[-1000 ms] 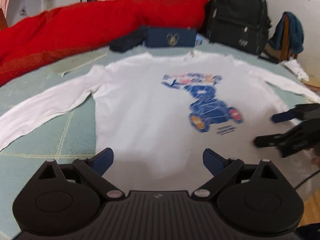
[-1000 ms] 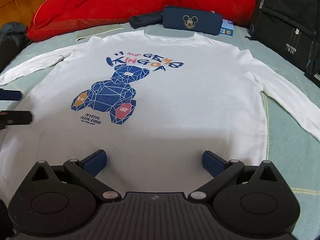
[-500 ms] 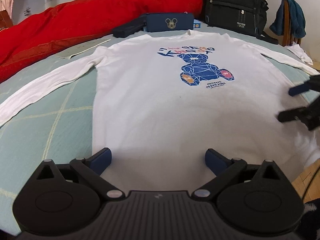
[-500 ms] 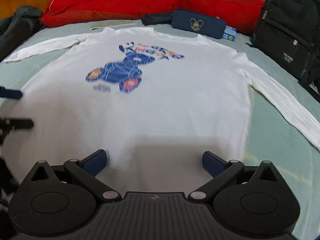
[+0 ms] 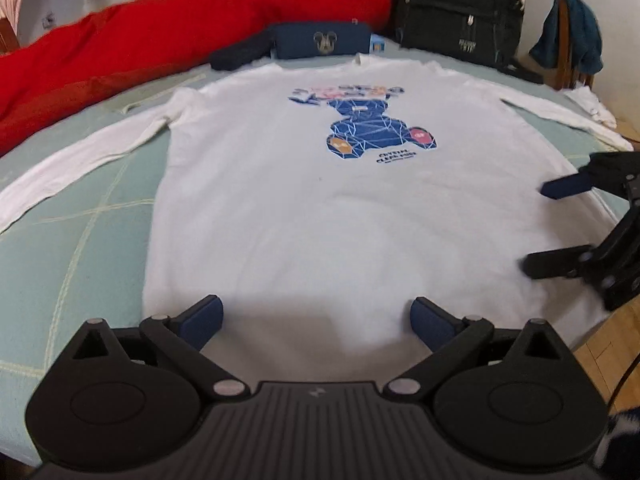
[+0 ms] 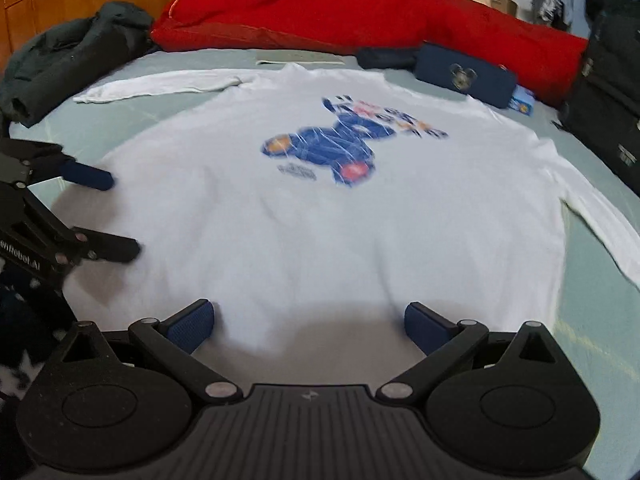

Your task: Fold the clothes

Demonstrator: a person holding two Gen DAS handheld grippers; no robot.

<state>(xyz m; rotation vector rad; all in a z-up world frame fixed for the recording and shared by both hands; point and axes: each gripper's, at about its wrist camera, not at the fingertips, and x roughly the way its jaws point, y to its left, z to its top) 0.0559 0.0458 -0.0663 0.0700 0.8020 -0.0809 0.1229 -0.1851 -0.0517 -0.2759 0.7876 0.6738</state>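
Note:
A white long-sleeved shirt (image 5: 312,208) with a blue bear print lies flat, front up, on the pale green bed, sleeves spread to both sides; it also shows in the right wrist view (image 6: 320,216). My left gripper (image 5: 316,320) is open and empty over the shirt's bottom hem near its left corner. My right gripper (image 6: 308,322) is open and empty over the hem further right. The right gripper shows at the right edge of the left wrist view (image 5: 536,228), and the left gripper at the left edge of the right wrist view (image 6: 120,216).
A red duvet (image 5: 168,36) lies along the far side of the bed. A navy pencil case (image 5: 324,42) and a black backpack (image 5: 456,8) sit beyond the collar. A dark jacket (image 6: 60,60) lies far left. The wooden floor (image 5: 600,344) shows past the bed edge.
Both grippers have shifted along the hem and the views have swung; the right wrist view now looks further left. Both stay open and empty. The shirt has not moved.

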